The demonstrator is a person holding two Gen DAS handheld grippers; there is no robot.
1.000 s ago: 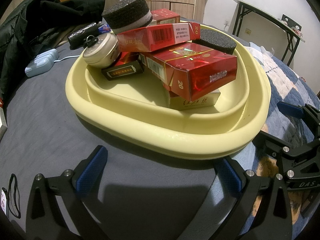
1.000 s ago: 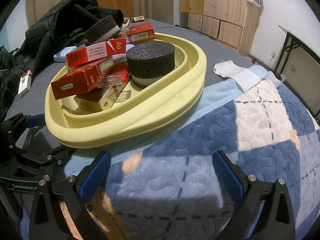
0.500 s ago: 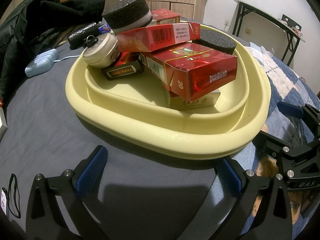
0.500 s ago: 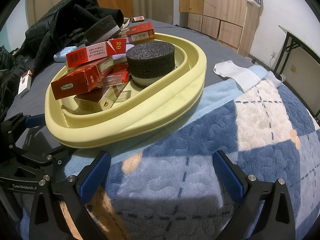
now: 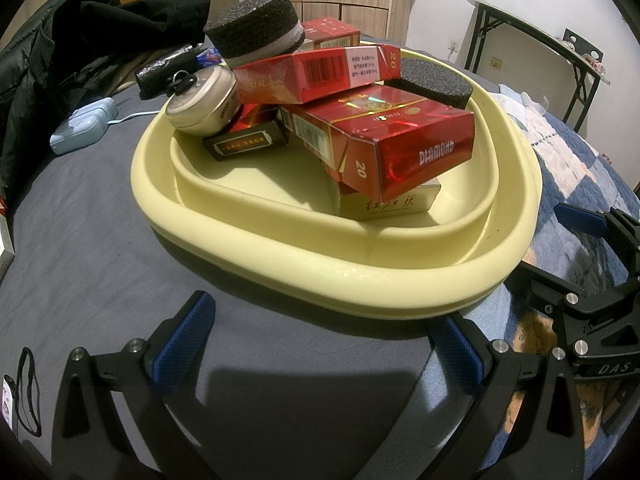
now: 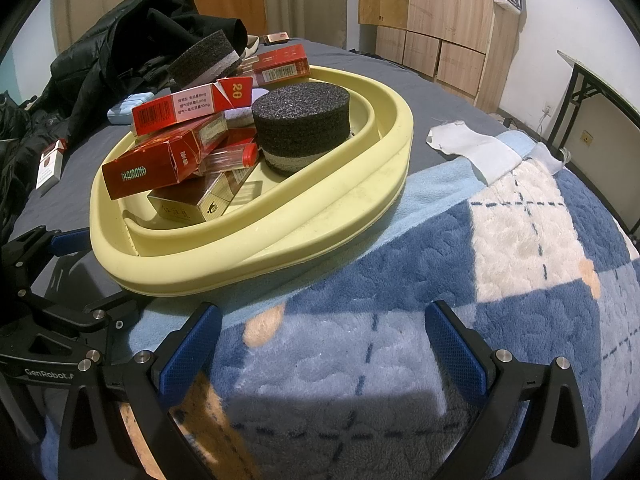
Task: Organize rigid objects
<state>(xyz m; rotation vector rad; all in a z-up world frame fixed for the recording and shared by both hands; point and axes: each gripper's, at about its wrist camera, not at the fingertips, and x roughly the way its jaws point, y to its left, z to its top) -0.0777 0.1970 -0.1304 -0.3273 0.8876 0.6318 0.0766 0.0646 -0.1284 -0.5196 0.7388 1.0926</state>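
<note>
**Two open tongs rest before a full yellow basin on a bed**

The left tongs (image 5: 320, 344) and right tongs (image 6: 324, 340) sit low and level, side by side, both spread wide and gripping nothing. Their black arms end in blue textured pads (image 5: 182, 338). Just ahead lies a pale yellow, smooth plastic basin (image 5: 320, 276) with a thick rounded rim. It rests on a bed, partly on a grey sheet (image 5: 80, 240) and partly on a fluffy blue-and-white checked blanket (image 6: 520, 240). Inside, glossy red cigarette boxes (image 5: 400, 148) are stacked at angles. Coarse black round sponges (image 6: 302, 120) and a round beige tin (image 5: 202, 106), tilted on its side, sit among them. A black jacket (image 6: 132, 40) lies behind.
</note>
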